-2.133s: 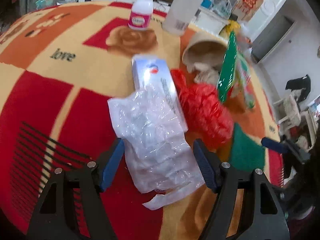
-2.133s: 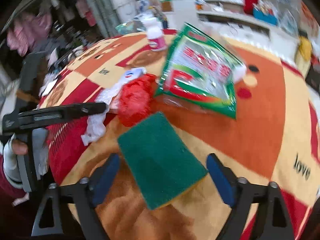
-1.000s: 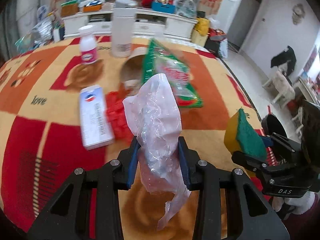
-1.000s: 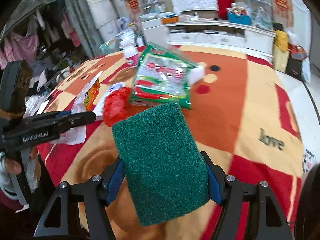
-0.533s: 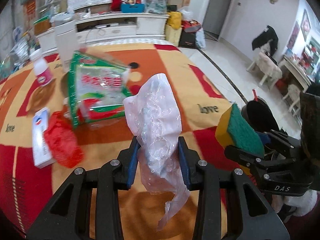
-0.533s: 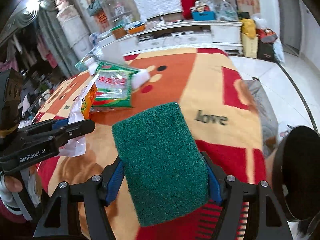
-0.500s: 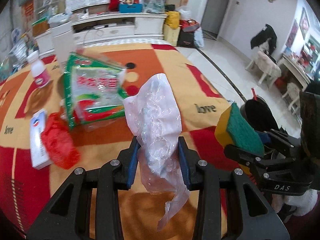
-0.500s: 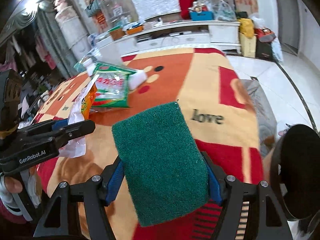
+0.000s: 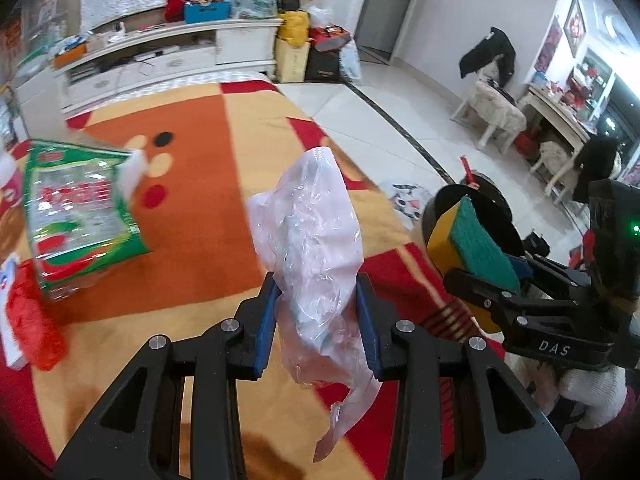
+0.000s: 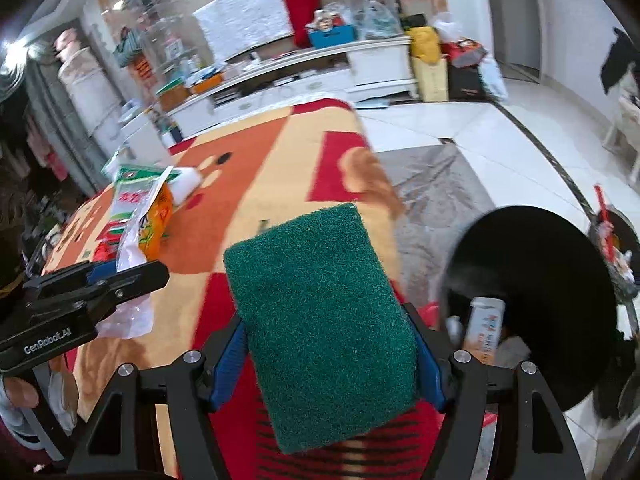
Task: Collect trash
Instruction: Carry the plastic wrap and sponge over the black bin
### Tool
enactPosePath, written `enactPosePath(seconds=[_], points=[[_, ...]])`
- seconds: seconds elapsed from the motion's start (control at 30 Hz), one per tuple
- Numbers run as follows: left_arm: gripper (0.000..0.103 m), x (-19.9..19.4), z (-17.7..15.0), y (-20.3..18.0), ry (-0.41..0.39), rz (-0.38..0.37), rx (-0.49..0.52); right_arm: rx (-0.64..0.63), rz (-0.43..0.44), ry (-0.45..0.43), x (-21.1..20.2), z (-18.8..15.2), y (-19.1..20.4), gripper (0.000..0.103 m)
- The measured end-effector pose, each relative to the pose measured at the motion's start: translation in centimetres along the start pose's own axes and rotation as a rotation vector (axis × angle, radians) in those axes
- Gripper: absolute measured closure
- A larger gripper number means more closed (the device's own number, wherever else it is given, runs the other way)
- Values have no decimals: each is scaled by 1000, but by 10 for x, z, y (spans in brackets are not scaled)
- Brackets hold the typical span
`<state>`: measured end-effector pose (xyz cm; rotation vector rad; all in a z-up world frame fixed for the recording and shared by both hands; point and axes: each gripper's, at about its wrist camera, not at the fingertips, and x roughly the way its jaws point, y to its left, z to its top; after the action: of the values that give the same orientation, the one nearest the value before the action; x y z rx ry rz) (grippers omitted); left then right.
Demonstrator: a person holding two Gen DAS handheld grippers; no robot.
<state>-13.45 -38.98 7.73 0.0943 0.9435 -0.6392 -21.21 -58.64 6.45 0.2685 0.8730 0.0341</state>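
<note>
My left gripper (image 9: 317, 324) is shut on a crumpled clear plastic bag (image 9: 312, 240) and holds it above the table's right part. My right gripper (image 10: 326, 350) is shut on a green and yellow scouring sponge (image 10: 320, 304), which also shows in the left wrist view (image 9: 476, 240). It holds the sponge near the table edge, beside a black trash bin (image 10: 532, 280) on the floor to the right. The bin holds a white bottle (image 10: 482, 330) and other scraps. The left gripper shows in the right wrist view (image 10: 120, 276) at the left.
The table wears a red, orange and yellow cloth (image 9: 224, 184). A green snack packet (image 9: 80, 208), a red crumpled bag (image 9: 32, 320) and a white box edge (image 9: 8, 344) lie at its left. White tiled floor (image 9: 380, 120), chairs and a TV cabinet (image 10: 300, 68) lie beyond.
Both grippers have swung right with their loads, away from the trash pile. The black bin has come closer and larger in the right wrist view, its inside now showing.
</note>
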Motion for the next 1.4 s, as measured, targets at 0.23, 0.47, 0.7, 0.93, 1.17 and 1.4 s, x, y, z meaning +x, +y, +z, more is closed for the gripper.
enactPosePath(seconds=[0.23,0.47,0.7,0.93,1.17,1.4], points=[[68,18,11,-33,14,-57,51,61,-65,-6,-11,-2,-40,33],[68,39,26,-63,21,-120,83,129,-132,-5,-15,-3,-81,33],[68,62,44,-93,46,-191,104,190,-200,-6,-19,-2,-120,33],[68,79,51,-119,65,-233,122,241,-237,-6,-22,-4,-146,33],[68,90,51,-131,88,-239,135,278,-244,-5,-21,-6,-165,33],[67,98,52,-133,101,-246,125,308,-250,-14,-18,-3,-173,33]])
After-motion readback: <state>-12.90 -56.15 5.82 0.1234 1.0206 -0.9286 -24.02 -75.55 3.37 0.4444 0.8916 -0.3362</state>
